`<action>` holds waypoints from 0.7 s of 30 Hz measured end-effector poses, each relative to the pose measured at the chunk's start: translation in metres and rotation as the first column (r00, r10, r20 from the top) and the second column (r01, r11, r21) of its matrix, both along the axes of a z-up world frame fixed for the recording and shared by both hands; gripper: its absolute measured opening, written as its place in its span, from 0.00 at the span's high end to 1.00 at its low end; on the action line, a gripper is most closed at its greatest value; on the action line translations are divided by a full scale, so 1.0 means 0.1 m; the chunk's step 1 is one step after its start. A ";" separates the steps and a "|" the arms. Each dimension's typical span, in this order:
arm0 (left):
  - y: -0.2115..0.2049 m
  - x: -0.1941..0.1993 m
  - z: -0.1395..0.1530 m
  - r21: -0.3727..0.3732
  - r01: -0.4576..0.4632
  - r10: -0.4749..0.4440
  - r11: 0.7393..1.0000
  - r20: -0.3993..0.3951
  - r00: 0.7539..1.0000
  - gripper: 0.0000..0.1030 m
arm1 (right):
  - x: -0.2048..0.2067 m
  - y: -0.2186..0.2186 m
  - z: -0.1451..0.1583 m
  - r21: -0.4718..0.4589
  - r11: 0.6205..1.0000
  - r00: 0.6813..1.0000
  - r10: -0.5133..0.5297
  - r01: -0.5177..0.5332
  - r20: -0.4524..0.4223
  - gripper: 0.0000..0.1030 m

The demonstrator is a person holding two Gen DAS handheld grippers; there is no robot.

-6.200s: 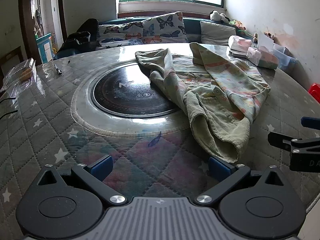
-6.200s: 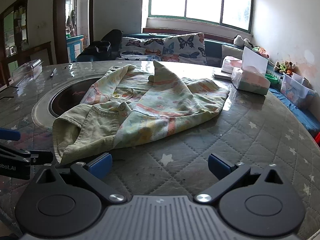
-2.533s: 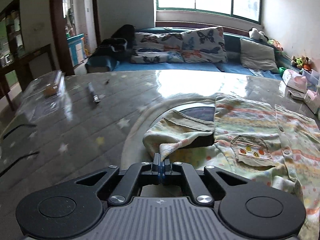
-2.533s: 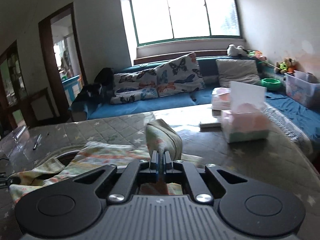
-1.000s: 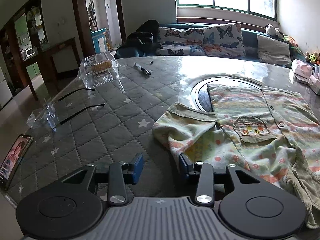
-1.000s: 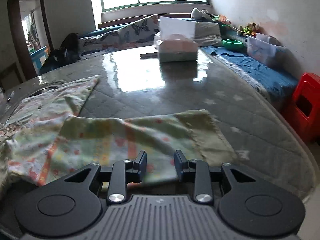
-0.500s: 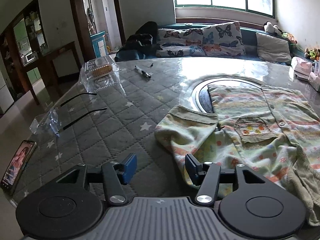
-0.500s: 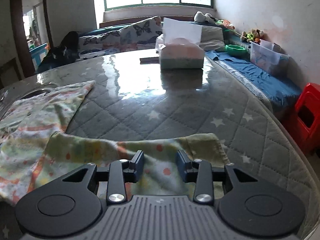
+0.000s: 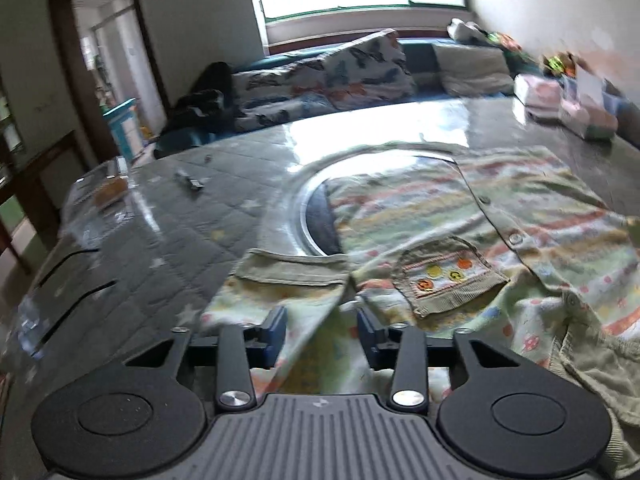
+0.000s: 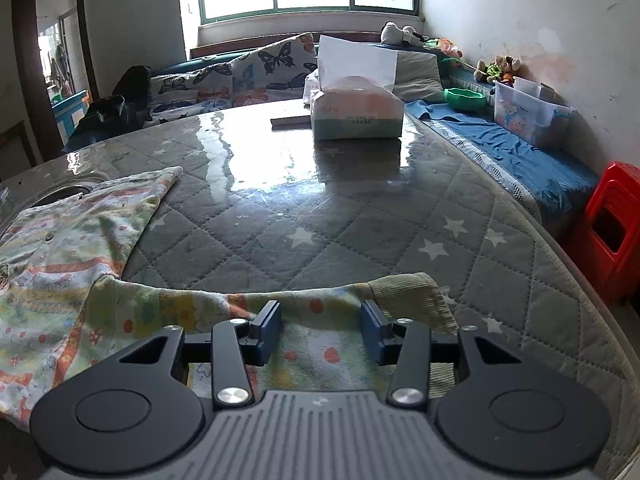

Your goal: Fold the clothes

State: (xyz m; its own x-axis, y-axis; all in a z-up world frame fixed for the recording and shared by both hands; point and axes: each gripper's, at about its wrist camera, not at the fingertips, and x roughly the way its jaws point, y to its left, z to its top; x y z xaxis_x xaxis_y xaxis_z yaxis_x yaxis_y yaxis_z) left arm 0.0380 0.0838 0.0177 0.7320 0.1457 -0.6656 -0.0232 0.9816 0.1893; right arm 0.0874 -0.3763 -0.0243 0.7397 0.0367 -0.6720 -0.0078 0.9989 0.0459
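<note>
A pale green children's shirt (image 9: 460,208) with coloured stripes and a small patch pocket (image 9: 444,276) lies spread on the quilted table. Its left sleeve (image 9: 280,292), ending in a corduroy cuff, runs under my left gripper (image 9: 322,334). That gripper's jaws are closing with a ridge of sleeve cloth between them, and the pads stand clear of the cloth. In the right wrist view the other sleeve (image 10: 192,308) lies flat with its cuff (image 10: 408,292) to the right. My right gripper (image 10: 322,330) hovers over it, jaws opening and gripping nothing.
A tissue box (image 10: 356,112) stands at the far side of the table (image 10: 320,208), and a red stool (image 10: 608,232) is past the right edge. A pen (image 9: 190,180), a clear plastic box (image 9: 104,188) and glasses (image 9: 76,304) lie at the left. A round glass inset (image 9: 316,216) shows beside the shirt.
My left gripper has moved forward over the left sleeve, rolled a little, and its jaws have narrowed. The right gripper's jaws have spread wider above the flat sleeve.
</note>
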 end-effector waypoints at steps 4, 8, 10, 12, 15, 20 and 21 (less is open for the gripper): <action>0.00 0.10 -0.13 0.026 0.022 -0.021 0.999 -0.023 1.000 0.76 | 0.02 0.02 0.00 -0.004 1.000 1.000 -0.002 0.002 0.002 0.54; 0.12 0.12 -0.17 0.033 0.001 0.000 0.999 -0.017 1.000 0.91 | 0.03 0.04 -0.01 -0.008 1.000 1.000 -0.007 0.007 0.004 0.52; 0.21 0.09 -0.14 0.029 -0.031 0.031 0.999 0.002 1.000 0.95 | 0.04 0.05 -0.01 -0.011 1.000 1.000 -0.009 0.009 0.004 0.52; 0.32 0.02 -0.08 0.017 -0.082 0.081 0.997 0.038 0.996 0.96 | 0.04 0.05 -0.01 -0.011 1.000 1.000 -0.010 0.010 0.004 0.52; 0.59 -0.12 0.05 -0.037 -0.202 0.205 0.979 0.099 0.974 0.97 | 0.04 0.05 -0.01 -0.012 1.000 1.000 -0.011 0.011 0.003 0.52; 1.09 -0.50 0.15 -0.163 -0.396 0.419 0.904 0.142 0.897 0.97 | 0.04 0.06 -0.01 -0.016 1.000 1.000 -0.011 0.011 0.005 0.52; 1.16 -0.57 0.13 -0.184 -0.423 0.449 0.887 0.131 0.884 0.97 | 0.04 0.06 -0.01 -0.016 1.000 1.000 -0.011 0.011 0.006 0.52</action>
